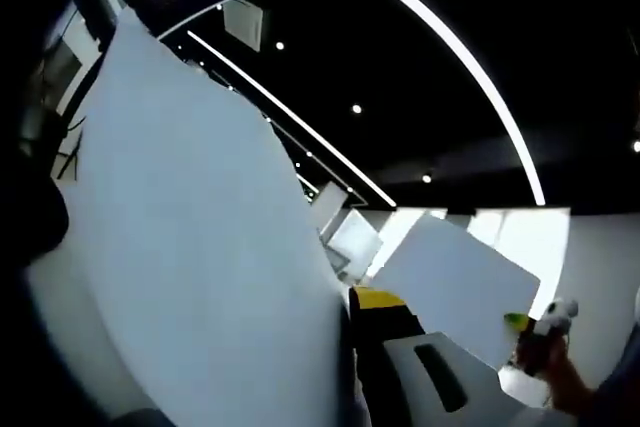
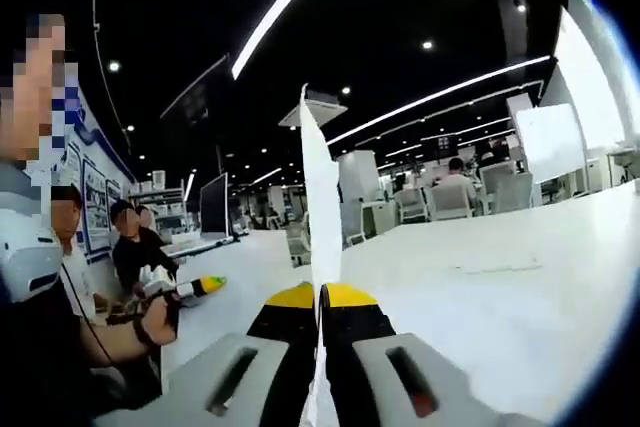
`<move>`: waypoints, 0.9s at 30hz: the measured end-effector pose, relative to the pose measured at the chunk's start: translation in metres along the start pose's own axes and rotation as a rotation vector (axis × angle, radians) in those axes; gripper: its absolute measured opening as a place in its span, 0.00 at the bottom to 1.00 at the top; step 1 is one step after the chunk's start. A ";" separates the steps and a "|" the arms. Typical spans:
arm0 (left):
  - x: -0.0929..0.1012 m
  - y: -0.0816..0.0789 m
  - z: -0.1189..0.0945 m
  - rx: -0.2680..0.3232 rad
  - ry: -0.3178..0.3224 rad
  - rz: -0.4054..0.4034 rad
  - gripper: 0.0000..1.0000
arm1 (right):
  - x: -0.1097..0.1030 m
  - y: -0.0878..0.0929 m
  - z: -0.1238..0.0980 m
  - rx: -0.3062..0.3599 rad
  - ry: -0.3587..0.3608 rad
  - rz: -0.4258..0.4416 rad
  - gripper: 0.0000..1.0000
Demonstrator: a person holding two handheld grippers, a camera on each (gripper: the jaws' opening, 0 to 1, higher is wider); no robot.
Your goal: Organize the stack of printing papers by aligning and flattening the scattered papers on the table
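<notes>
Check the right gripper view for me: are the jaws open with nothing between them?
No, the right gripper has its yellow-tipped jaws shut on a sheet of paper that stands upright, edge-on, between them.

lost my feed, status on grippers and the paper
Right gripper shut on paper stack, held upright edge-on. Left gripper jaws hidden behind the sheets. White table ahead; nothing blocking.

right claw (image 2: pixel 322 299): yellow tips, black jaws, white slotted bases | dark sleeve (image 2: pixel 40 357)
</notes>
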State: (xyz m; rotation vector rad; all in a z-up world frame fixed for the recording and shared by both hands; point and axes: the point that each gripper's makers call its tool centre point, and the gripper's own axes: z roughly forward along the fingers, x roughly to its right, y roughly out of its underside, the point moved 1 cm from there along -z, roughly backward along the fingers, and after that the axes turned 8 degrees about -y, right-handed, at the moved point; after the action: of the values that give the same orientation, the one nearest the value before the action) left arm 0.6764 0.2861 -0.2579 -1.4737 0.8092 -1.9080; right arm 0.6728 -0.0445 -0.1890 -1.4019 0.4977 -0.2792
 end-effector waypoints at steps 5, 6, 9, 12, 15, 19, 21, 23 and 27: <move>0.000 0.000 0.000 0.002 0.000 -0.004 0.09 | -0.012 -0.003 0.009 -0.001 -0.027 -0.023 0.00; 0.000 -0.001 0.000 0.002 0.000 -0.004 0.09 | -0.013 -0.004 0.009 0.002 -0.034 -0.020 0.00; -0.001 -0.001 0.000 0.004 -0.001 -0.005 0.09 | -0.017 -0.009 0.010 0.020 -0.046 -0.008 0.00; -0.001 -0.001 0.000 0.004 0.000 -0.005 0.09 | -0.024 -0.018 0.011 0.062 -0.081 0.024 0.00; -0.002 -0.002 0.000 0.003 0.000 -0.003 0.09 | -0.034 -0.022 0.015 0.084 -0.132 0.062 0.00; -0.003 -0.002 0.000 0.003 -0.001 -0.004 0.09 | -0.045 -0.020 0.024 0.070 -0.162 0.051 0.00; -0.003 -0.002 0.000 0.003 -0.001 -0.004 0.09 | -0.048 -0.019 0.026 0.060 -0.168 0.043 0.00; -0.003 -0.002 0.000 0.003 0.000 -0.005 0.09 | -0.053 -0.018 0.029 0.056 -0.183 0.036 0.00; -0.003 -0.003 0.000 0.003 0.000 -0.004 0.09 | -0.063 -0.015 0.036 0.024 -0.228 -0.019 0.00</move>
State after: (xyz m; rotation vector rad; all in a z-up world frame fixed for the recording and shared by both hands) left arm 0.6766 0.2899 -0.2578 -1.4749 0.8038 -1.9111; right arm 0.6369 0.0141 -0.1609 -1.3954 0.2922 -0.1372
